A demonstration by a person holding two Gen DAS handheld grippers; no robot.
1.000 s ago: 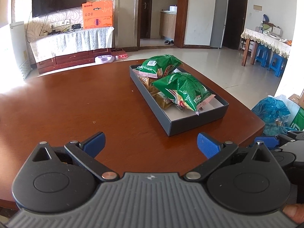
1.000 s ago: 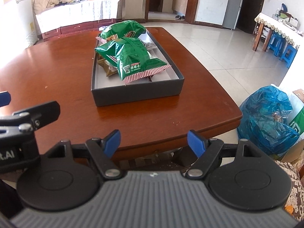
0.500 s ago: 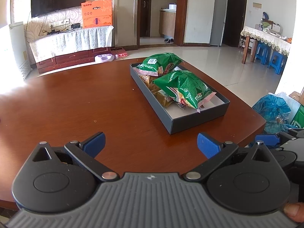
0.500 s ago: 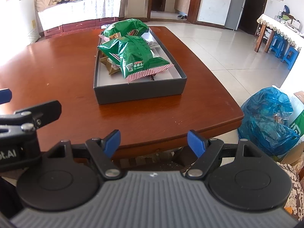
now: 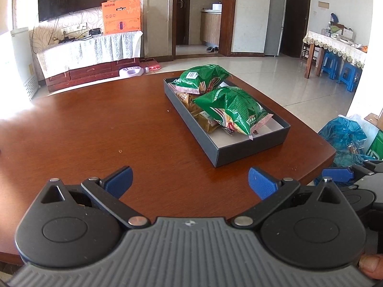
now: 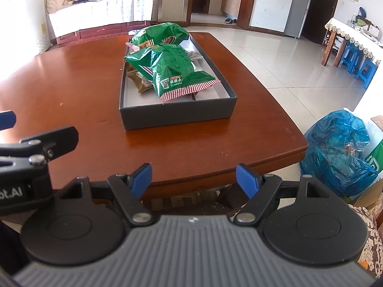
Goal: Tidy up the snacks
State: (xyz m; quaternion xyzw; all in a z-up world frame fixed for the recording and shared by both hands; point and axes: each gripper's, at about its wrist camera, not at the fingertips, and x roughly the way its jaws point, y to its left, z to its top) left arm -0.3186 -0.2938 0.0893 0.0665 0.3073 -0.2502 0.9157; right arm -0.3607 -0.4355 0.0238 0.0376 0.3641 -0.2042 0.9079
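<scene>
A dark grey box (image 5: pixel 251 150) stands on the brown table (image 5: pixel 95 124), on its right side. Two green snack bags lie in it, a near one (image 5: pixel 234 110) and a far one (image 5: pixel 203 74), over several small brown packets (image 5: pixel 205 122). The box (image 6: pixel 177 116) and the near green bag (image 6: pixel 172 69) also show in the right wrist view. My left gripper (image 5: pixel 190 181) is open and empty over the table's near edge. My right gripper (image 6: pixel 195 179) is open and empty, just off the near edge, short of the box.
A blue plastic bag (image 6: pixel 340 148) sits on the floor right of the table. A TV cabinet (image 5: pixel 91 55) stands at the back left, a side table with blue stools (image 5: pixel 344 71) at the back right. The left gripper's side (image 6: pixel 36 150) shows in the right wrist view.
Both grippers have drawn slightly back from the box and stay open and empty. The box and bags have not moved.
</scene>
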